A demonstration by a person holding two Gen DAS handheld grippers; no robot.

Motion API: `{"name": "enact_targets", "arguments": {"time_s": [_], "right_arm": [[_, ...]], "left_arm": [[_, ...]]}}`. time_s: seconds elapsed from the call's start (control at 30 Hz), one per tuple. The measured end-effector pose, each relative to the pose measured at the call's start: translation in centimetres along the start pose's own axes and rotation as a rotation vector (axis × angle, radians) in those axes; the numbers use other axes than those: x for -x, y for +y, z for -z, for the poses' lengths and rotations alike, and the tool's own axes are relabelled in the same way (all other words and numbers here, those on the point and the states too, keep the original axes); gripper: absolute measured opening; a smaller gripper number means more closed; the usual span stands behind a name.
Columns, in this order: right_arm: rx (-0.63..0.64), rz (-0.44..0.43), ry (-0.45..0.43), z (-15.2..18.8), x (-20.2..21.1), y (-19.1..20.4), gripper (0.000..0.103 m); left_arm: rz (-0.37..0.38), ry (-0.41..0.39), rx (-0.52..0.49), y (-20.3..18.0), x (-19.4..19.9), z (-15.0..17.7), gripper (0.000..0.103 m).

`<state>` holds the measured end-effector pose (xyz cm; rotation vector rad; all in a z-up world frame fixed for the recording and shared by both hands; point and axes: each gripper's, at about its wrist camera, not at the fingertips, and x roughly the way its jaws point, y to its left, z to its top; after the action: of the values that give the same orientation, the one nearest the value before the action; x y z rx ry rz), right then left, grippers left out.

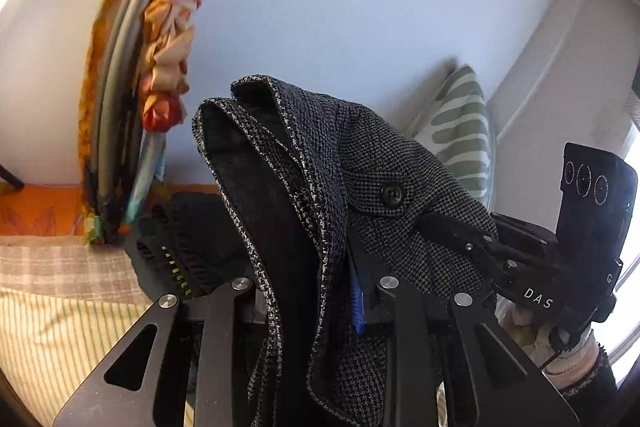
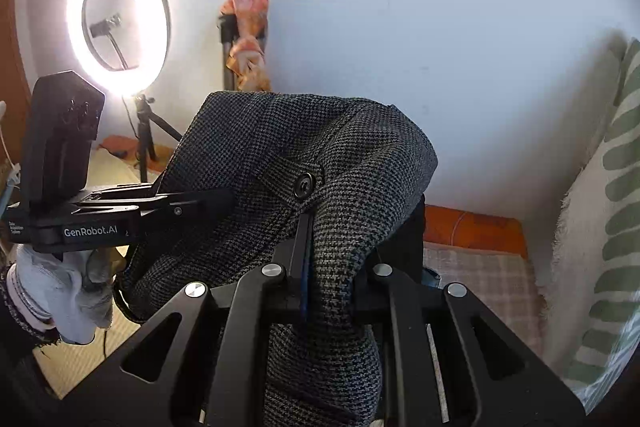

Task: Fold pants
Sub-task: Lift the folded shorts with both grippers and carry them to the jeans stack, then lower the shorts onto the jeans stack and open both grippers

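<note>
pants (image 1: 304, 211): grey houndstooth, clamped in left gripper (image 1: 316, 291) and right gripper (image 2: 320, 279) jaws, above striped bed (image 1: 60, 327); white wall (image 2: 400, 7), lit ring light (image 2: 118, 15).

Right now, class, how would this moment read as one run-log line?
step: lifting | item: grey houndstooth woven pants | left claw: shut on pants | right claw: shut on pants | pants: bunched, raised

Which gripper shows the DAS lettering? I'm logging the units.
The right gripper, seen from the left wrist, clamped on the pants; the left gripper reads GenRobot.AI.
</note>
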<state>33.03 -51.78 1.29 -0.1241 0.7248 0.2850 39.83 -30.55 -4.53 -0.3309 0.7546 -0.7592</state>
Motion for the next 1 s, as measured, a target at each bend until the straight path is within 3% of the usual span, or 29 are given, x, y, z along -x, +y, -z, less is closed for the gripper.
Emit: {"name": "enact_targets", "arguments": {"time_s": [0.17,0.33,0.4,0.47,0.6,0.8,0.9,1.0], "right_arm": [[-0.037,-0.001,0.055,1.1,-4.0,-2.0,0.015],[-0.092,0.025,0.115,2.6,-6.3,-3.4,0.025],[-0.113,0.032,0.124,2.8,-6.6,-3.8,0.034],[-0.129,0.048,0.136,3.2,-6.6,-4.1,0.037],[-0.157,0.097,0.142,3.4,-5.9,-4.6,0.047],[-0.215,0.103,0.111,3.9,-3.1,-4.5,0.059],[-0.219,0.104,0.096,3.7,-1.7,-3.6,0.061],[-0.22,0.115,0.081,3.8,-0.4,-2.4,0.061]], "left_arm": [[-0.044,0.053,0.02,1.3,-2.8,0.6,0.025],[-0.119,0.104,0.028,1.5,-3.8,0.8,0.033],[-0.143,0.103,0.019,1.5,-3.4,0.8,0.039],[-0.176,0.083,0.011,1.7,-2.4,0.7,0.045],[-0.203,0.063,0.007,1.9,-0.8,0.5,0.045],[-0.211,0.051,-0.018,1.6,1.7,0.5,0.049],[-0.207,0.038,-0.015,0.9,3.1,0.7,0.058],[-0.21,0.023,-0.023,0.4,4.8,0.9,0.06]]}}
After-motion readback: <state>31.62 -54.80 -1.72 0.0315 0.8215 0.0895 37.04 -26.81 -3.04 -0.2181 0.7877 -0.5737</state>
